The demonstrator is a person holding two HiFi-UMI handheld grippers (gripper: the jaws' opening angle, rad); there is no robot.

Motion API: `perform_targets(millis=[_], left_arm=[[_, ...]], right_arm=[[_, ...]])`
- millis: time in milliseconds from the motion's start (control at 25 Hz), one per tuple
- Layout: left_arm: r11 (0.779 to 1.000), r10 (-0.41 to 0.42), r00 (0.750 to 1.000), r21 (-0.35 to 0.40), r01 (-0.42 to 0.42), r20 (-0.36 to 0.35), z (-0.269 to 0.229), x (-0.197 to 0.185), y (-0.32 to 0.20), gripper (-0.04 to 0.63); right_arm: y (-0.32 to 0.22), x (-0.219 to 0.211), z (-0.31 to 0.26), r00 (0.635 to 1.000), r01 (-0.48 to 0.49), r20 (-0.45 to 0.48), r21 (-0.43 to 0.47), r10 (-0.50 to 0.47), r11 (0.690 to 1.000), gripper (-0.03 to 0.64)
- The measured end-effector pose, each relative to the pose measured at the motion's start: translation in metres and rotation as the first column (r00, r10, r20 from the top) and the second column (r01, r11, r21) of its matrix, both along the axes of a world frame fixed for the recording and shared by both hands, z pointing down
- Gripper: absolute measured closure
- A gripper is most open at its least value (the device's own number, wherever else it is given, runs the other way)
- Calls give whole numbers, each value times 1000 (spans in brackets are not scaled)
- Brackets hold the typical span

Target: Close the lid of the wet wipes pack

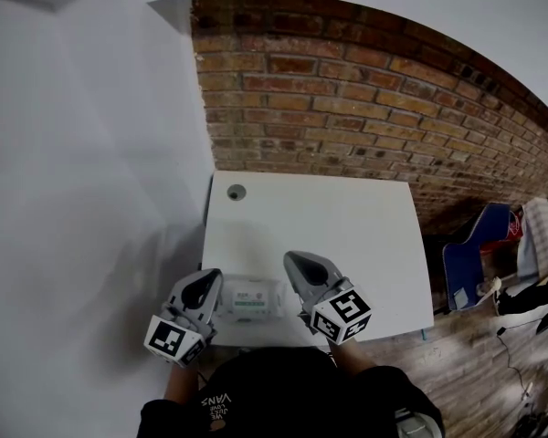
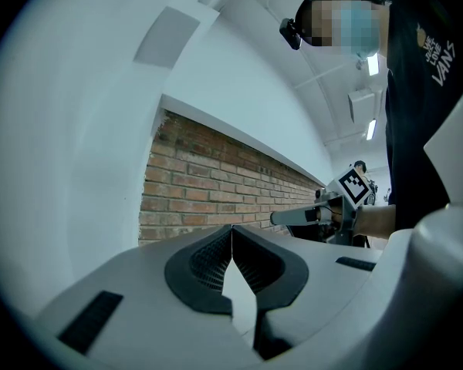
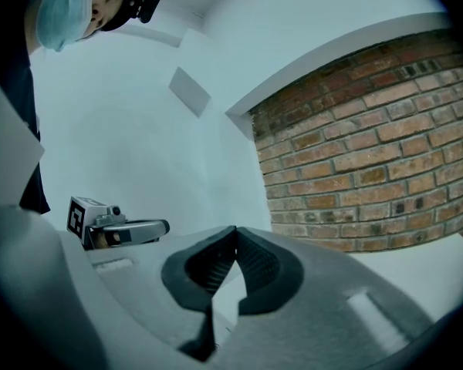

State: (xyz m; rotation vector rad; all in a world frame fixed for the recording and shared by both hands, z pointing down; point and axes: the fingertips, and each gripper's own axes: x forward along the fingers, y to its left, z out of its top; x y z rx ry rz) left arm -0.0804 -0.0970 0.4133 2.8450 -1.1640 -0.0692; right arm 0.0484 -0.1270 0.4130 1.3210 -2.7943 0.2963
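The wet wipes pack (image 1: 250, 298) is white with a green label and lies flat near the front edge of the white table (image 1: 347, 235). It is too small here to tell how its lid stands. My left gripper (image 1: 209, 276) hangs just left of the pack and my right gripper (image 1: 290, 259) just right of it, both tilted up off the table. In the left gripper view the jaws (image 2: 231, 228) meet at the tips with nothing between them. The right gripper (image 3: 235, 230) is shut and empty too. Neither gripper view shows the pack.
A round cable hole (image 1: 236, 191) sits at the table's far left corner. A brick wall (image 1: 365, 108) stands behind the table and a white wall (image 1: 91, 199) to its left. A blue chair (image 1: 475, 255) stands on the wooden floor to the right.
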Motion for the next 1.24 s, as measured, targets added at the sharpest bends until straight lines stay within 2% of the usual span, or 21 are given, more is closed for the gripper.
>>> perform_targets(millis=[120, 520, 640, 680, 760, 880, 960, 1080, 1240], left_arm=[[999, 6, 1000, -51, -6, 4, 3, 2, 2, 595], [998, 34, 999, -57, -34, -3, 4, 5, 2, 595], [999, 46, 999, 5, -46, -25, 1, 5, 1, 595], [999, 44, 999, 5, -44, -26, 1, 4, 0, 595], [998, 28, 1000, -52, -29, -7, 6, 4, 0, 595], [997, 17, 1000, -78, -17, 1, 7, 2, -1, 595], [998, 13, 1000, -65, -14, -6, 7, 0, -1, 595], [1000, 24, 999, 8, -24, -27, 4, -2, -4, 595], [999, 16, 1000, -39, -16, -5, 5, 1, -5, 595]], right_arm=[[1, 1, 5, 1000, -11, -20, -13, 11, 1000, 620], [1, 2, 8, 999, -31, -38, -20, 30, 999, 620], [1, 3, 9, 999, -30, -39, -23, 29, 999, 620], [0, 3, 10, 999, -29, -39, -24, 28, 999, 620], [-1, 2, 12, 999, -28, -40, -26, 27, 999, 620], [-3, 1, 12, 999, -27, -43, -26, 26, 999, 620], [-4, 0, 12, 999, -25, -45, -23, 24, 999, 620], [-5, -1, 12, 999, -20, -45, -24, 19, 999, 620], [-7, 0, 11, 999, -19, -46, -25, 18, 1000, 620]])
